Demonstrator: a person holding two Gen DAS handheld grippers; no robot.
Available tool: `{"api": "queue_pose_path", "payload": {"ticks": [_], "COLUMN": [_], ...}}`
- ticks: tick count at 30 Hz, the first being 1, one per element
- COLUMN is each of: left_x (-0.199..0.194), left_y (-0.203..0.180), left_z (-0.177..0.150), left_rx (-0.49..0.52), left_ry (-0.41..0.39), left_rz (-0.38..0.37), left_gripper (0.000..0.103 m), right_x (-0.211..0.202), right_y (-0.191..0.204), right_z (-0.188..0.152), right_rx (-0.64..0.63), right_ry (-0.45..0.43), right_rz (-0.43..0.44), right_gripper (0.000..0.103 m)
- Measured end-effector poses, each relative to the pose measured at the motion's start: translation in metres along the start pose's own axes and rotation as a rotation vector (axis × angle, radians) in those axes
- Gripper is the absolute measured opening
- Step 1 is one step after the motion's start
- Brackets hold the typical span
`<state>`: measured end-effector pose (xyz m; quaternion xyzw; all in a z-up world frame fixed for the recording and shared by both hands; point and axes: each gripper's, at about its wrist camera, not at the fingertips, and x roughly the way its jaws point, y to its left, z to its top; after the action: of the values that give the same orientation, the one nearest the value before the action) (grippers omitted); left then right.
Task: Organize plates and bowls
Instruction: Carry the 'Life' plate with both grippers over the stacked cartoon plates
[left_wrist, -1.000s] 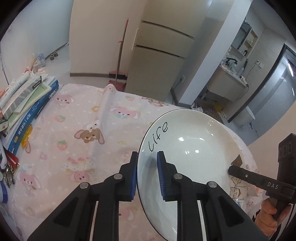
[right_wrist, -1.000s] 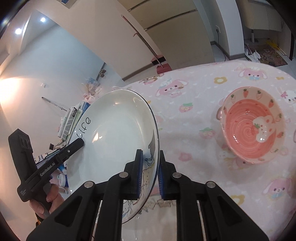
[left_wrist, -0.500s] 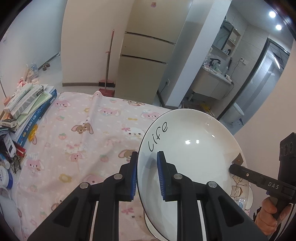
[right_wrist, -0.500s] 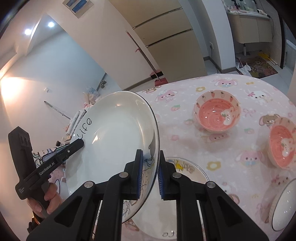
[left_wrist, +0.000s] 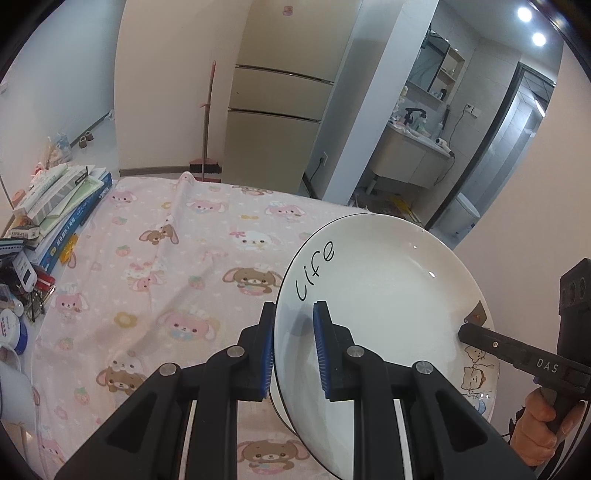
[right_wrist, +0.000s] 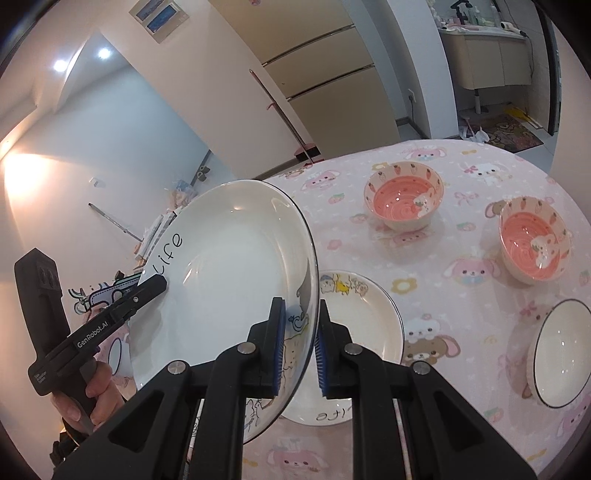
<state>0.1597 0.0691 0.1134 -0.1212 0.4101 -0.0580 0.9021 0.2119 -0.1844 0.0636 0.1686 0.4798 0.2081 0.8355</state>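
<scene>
Two grippers share one load: the white "Life" plate hangs in the air above the pink tablecloth, tilted steeply with its face turned toward the person. The left gripper pinches the rim beside the lettering, one blue pad on each face, and the right gripper pinches the opposite rim over the cartoon print in the same way. Directly below and just beyond the held plate, a second cartoon plate lies flat on the cloth. Past that flat plate stand two pink bowls, and a white bowl sits to its right.

Judging by the layout, the step in hand is stacking the held plate onto the flat one. Doing it well calls for levelling the plate first, both grippers rotating together so neither pad slides along the glazed rim. It should then be centred over the flat plate and lowered slowly until the bases meet. The pinches should loosen only once the plate sits fully, and each gripper should withdraw outward, away from the pink bowls.
</scene>
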Motion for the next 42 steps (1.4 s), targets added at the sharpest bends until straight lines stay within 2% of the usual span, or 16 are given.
{"api": "queue_pose_path", "payload": {"ticks": [14,27,42], "left_x": [0.052,0.086,0.112], "left_y": [0.0,0.01,0.013], "left_z": [-0.049,-0.059,-0.069], "left_rx": [0.028,0.024,0.04], "left_ry": [0.074,0.121,0.159], "left_rz": [-0.009,0.025,0.056], "left_gripper": [0.021,0.021,0.021], "right_x": [0.036,0.07,0.09], "right_y": [-0.048,-0.061,-0.068], "right_z": [-0.036,-0.043,-0.046], "right_rx": [0.075,0.063,0.059], "right_ry": [0.085,0.124,0.152], "right_rz": [-0.024,-0.039,-0.076], "right_gripper": [0.016,0.016,0.017]}}
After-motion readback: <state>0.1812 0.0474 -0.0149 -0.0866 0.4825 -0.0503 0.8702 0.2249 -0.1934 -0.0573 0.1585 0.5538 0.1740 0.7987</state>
